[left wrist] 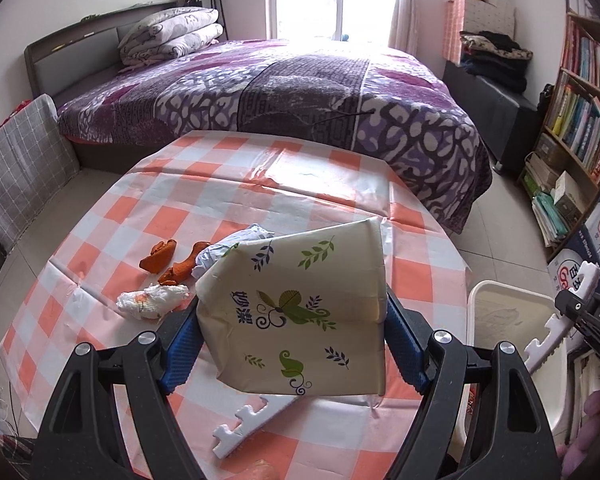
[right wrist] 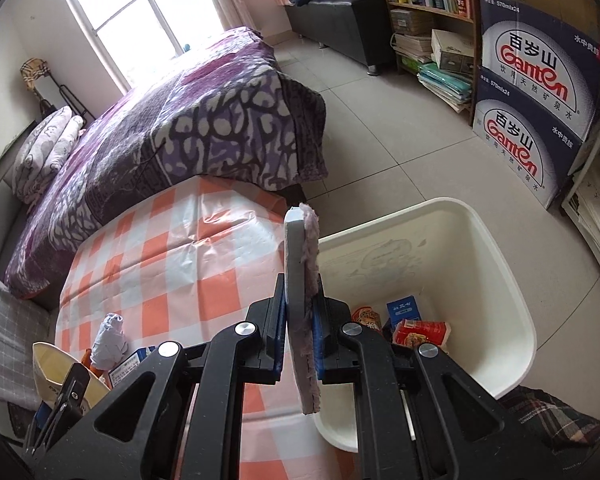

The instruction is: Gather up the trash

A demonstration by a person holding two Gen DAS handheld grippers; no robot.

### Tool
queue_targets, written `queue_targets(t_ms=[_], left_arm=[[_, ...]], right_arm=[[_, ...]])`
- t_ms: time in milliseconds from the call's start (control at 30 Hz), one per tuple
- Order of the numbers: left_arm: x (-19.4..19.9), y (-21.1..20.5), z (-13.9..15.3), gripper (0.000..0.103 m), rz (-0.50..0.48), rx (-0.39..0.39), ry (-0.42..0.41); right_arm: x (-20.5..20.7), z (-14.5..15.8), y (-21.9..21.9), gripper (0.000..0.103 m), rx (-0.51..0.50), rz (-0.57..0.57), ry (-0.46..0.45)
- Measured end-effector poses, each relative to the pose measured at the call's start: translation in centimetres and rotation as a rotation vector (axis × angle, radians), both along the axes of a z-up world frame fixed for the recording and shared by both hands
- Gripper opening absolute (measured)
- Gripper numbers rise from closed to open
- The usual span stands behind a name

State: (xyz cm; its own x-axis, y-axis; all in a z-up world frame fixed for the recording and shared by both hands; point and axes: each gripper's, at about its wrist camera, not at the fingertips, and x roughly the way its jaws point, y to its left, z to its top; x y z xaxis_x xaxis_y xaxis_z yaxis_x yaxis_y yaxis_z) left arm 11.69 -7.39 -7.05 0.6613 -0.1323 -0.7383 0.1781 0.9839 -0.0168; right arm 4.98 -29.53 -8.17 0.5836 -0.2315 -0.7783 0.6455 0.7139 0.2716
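Observation:
My left gripper (left wrist: 292,332) is shut on a cream tissue pack (left wrist: 296,312) printed with green leaves, held above the checked table (left wrist: 228,184). On the table lie orange peels (left wrist: 168,258), a crumpled white tissue (left wrist: 152,300), a crumpled bluish paper (left wrist: 236,246) and a white foam strip (left wrist: 252,420). My right gripper (right wrist: 300,324) is shut on a white foam strip with pink fuzz (right wrist: 300,280), held upright by the rim of the white bin (right wrist: 496,272). The bin holds several packets (right wrist: 420,330). The right gripper also shows in the left wrist view (left wrist: 568,316).
A bed with a purple blanket (left wrist: 300,88) stands beyond the table. A bookshelf (left wrist: 580,120) and stacked Ganten water boxes (right wrist: 540,92) are on the right. A grey checked cushion (left wrist: 16,160) is on the left. The bin stands on the tiled floor beside the table's right edge.

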Motion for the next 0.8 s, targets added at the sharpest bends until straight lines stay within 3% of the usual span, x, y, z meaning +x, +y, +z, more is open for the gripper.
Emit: queue_targets(t_ms=[133,200,467,667,800], left_arm=[[-0.8,-1.7,-0.2,0.078,-0.046,0.000,0.009],[-1.2,-2.7,-0.2,0.078,-0.074,-0.002,0.012],[-2.8,-6.4,-0.6,0.078,-0.175,-0.013,0.041],[-4.2,-9.0,-1.3,0.078,-0.252,-0.019,0.076],[-5.0,-10.7,-1.4,0.078,-0.303,-0.040,0.102]], right_arm=[[-1.1,0.0,-1.6,0.016,0.002,-0.050,0.006],[-1.7,-0.1,-2.4,0.035,0.005,-0.084,0.015],[-4.2,-0.5,-5.5,0.076,0.055,-0.202,0.013],[-5.9,-0.6,-7.3,0.091,0.072,-0.252,0.008],[-7.1,-0.6,-8.6,0.091,0.090,-0.283,0.007]])
